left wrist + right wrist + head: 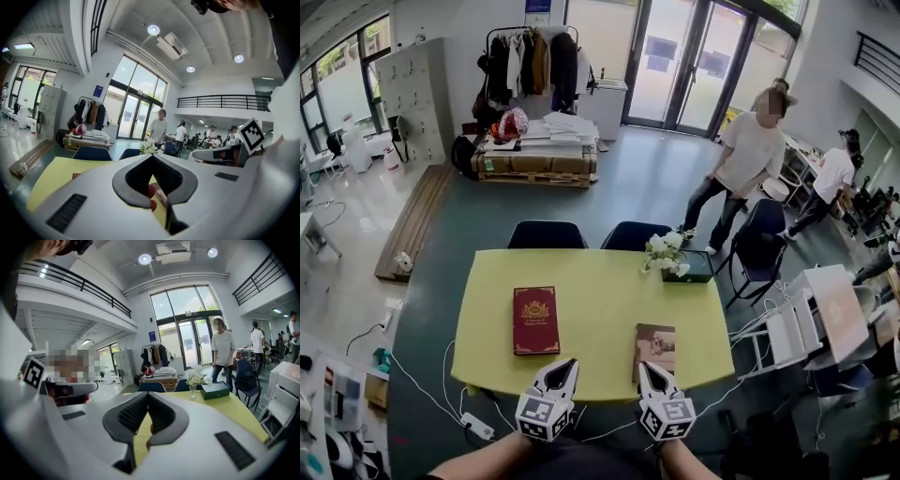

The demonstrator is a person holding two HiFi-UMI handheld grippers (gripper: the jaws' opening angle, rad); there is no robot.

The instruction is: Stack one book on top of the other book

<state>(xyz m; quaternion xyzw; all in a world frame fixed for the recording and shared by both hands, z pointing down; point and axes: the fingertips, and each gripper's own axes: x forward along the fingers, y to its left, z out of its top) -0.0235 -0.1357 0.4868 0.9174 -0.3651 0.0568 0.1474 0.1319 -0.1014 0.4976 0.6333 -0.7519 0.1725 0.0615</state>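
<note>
- Red book (535,320) and brown book (654,350): both flat on the yellow table (591,281), well apart, neither resting on the other.
- Left gripper (569,363): jaws pressed together, pinching nothing. Tips over the table's near edge, between the two books and closer to the red one, touching neither.
- Right gripper (644,366): likewise closed on nothing. Tips right at the near edge of the brown book; contact or a small gap, impossible to tell from above.
- Done so far, judging by the layout: nothing of the stacking itself. No book gripped, lifted or shifted onto the other; at most an approach to the table.
- Left to do, as a judgement: spread one pair of jaws, take one book by an edge, lift it, carry it across the bare yellow stretch between the two, and lay it squarely on the other cover. Practically the whole task ahead.
- Red book lying on the left half of the table, brown book on the right half near the front edge.
- Farther out: white flowers (667,253) and a dark green box (689,268) at the table's far right, clear of both books and of the likely carrying path.
- Beyond that: two dark chairs (546,234) tucked at the far side, people standing on the open floor behind.
</note>
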